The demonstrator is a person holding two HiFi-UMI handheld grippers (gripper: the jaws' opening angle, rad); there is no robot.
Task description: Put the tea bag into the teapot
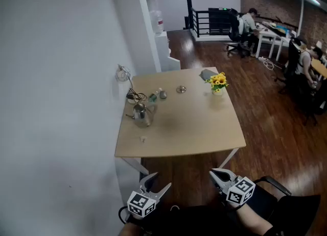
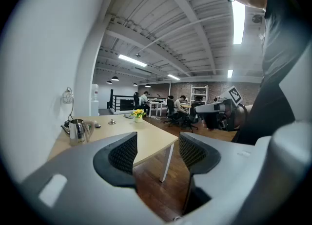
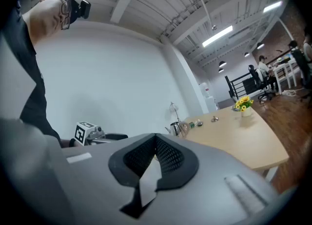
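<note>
Left gripper (image 1: 157, 183) hangs low in front of the person, short of the table (image 1: 194, 127) and over the wooden floor, its jaws spread wide with nothing held; only floor and a table leg show through the gap. Well apart on the other side, the right gripper (image 1: 216, 173) sits at the same height, its pads pressed together at the tips and gripping nothing. A black chair (image 1: 286, 199) stands just beside it. The tea bag (image 1: 143, 139), a small white scrap, lies alone near the table's front left edge. The teapot (image 1: 141, 114) stands upright behind it, apart from it and close to the wall. Past the teapot, cables (image 1: 134, 96) trail down from the wall, with a small bottle (image 1: 153, 97) and a round grey piece (image 1: 163, 94) just beside them. A small metal disc (image 1: 181, 89) lies mid-table, and a vase of yellow flowers (image 1: 218, 83) stands toward the far right corner. People sit at desks far behind
</note>
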